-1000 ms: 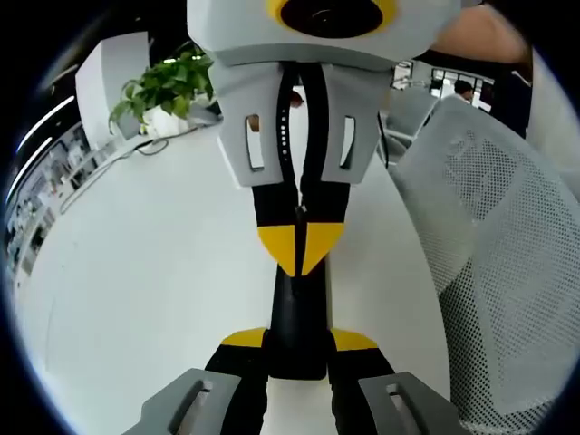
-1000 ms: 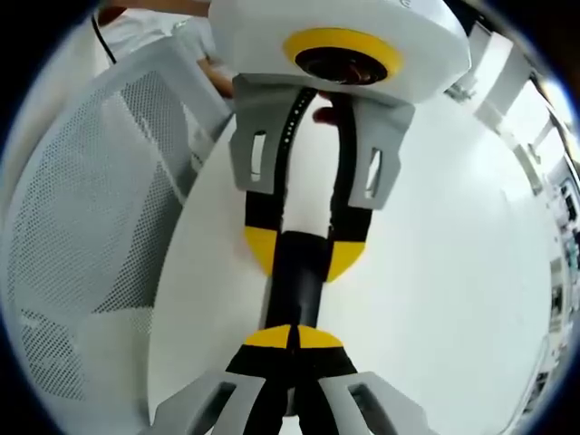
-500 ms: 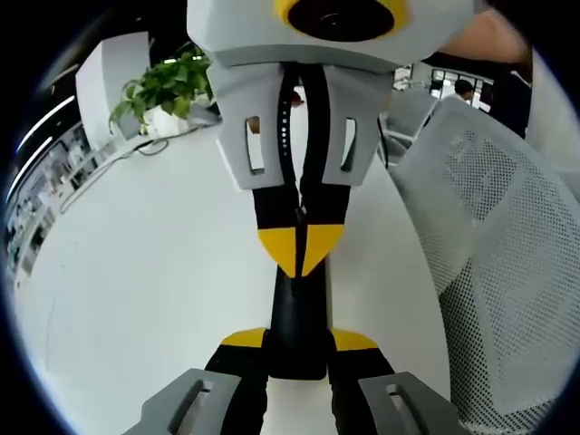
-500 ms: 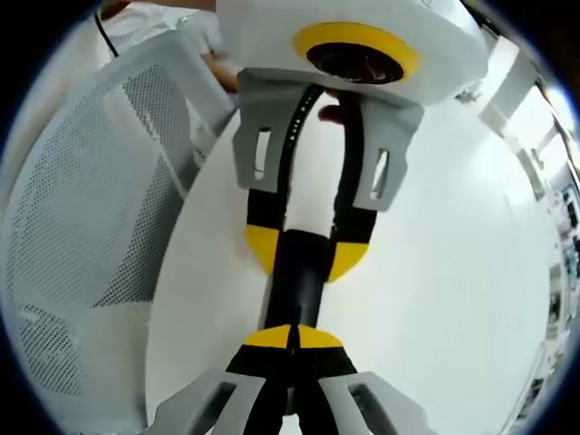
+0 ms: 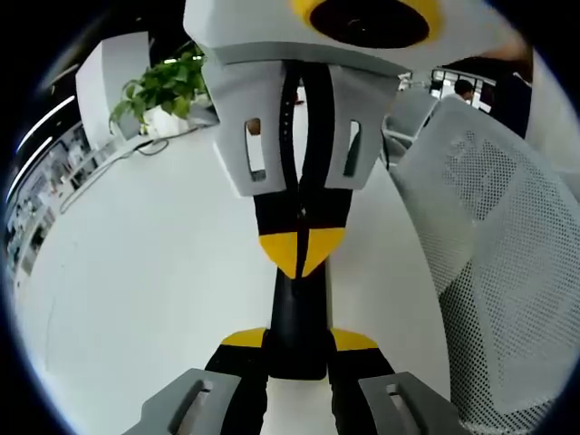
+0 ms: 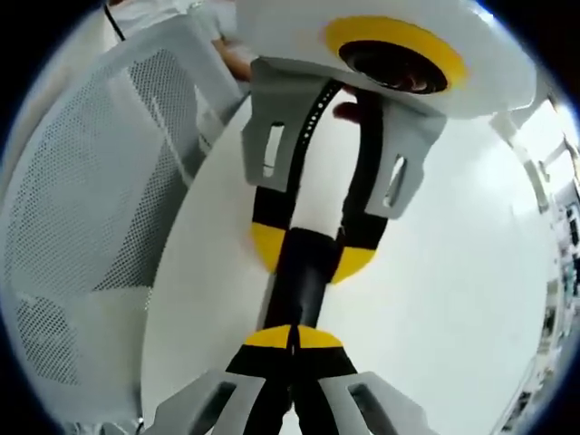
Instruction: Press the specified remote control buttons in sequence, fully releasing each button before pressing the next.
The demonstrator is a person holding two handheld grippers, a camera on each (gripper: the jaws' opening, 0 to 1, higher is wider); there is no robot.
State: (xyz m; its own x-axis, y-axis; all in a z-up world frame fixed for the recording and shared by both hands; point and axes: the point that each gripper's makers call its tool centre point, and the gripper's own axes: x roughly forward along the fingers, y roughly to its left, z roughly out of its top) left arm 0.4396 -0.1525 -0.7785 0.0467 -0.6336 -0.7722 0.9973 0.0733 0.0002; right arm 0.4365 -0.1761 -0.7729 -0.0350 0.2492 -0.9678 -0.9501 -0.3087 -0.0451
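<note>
The right tongs (image 6: 292, 338) rise from the bottom with yellow tips touching, pressed on a black remote control (image 6: 299, 285). The left tongs (image 6: 313, 254) clasp its far end from above, jaws spread around it. White table (image 6: 444, 299) below; white mesh chair (image 6: 91, 199) at left.

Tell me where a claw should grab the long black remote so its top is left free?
Grip the long black remote across its narrow width near one end, coming in lengthwise. It is slim with straight sides, so the jaws fit either side, as the left claw does, and the top face is left free for the tips of the shut right claw.
</note>
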